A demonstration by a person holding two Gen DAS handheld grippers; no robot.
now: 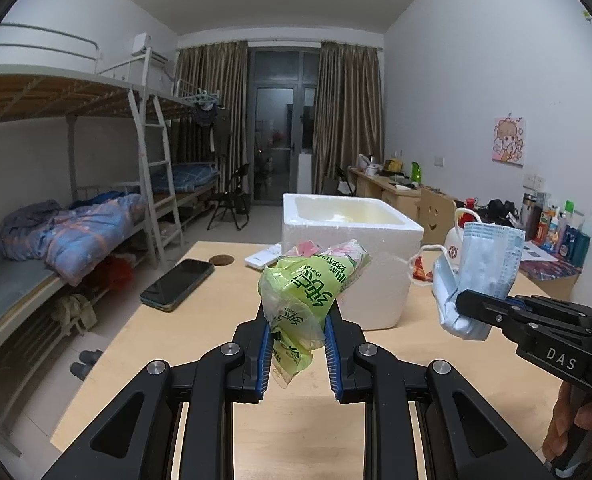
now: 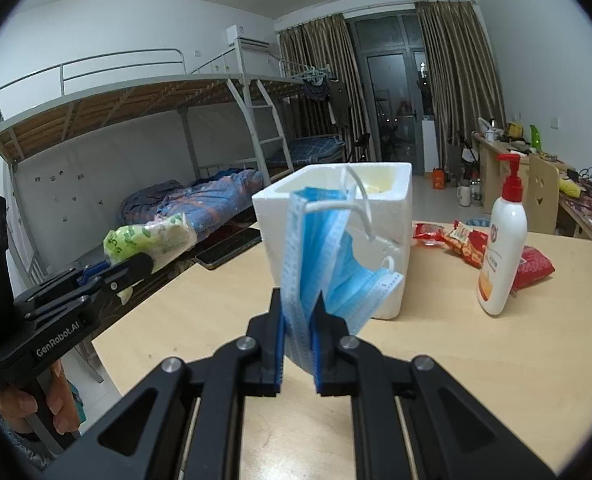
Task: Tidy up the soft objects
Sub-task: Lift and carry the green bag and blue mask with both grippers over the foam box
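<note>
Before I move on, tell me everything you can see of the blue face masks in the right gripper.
The blue face masks are a small stack of pleated disposable masks with white ear loops, thin and cloth-like, folded over. The right gripper is shut on the stack's lower part, holding it upright above the wooden table; one mask sags out to the right. They hang in front of the white foam box, not yet in it. Nothing else seems to touch them.

Phone (image 1: 178,283) left of foam box (image 1: 351,236) on table (image 1: 200,344)
</note>
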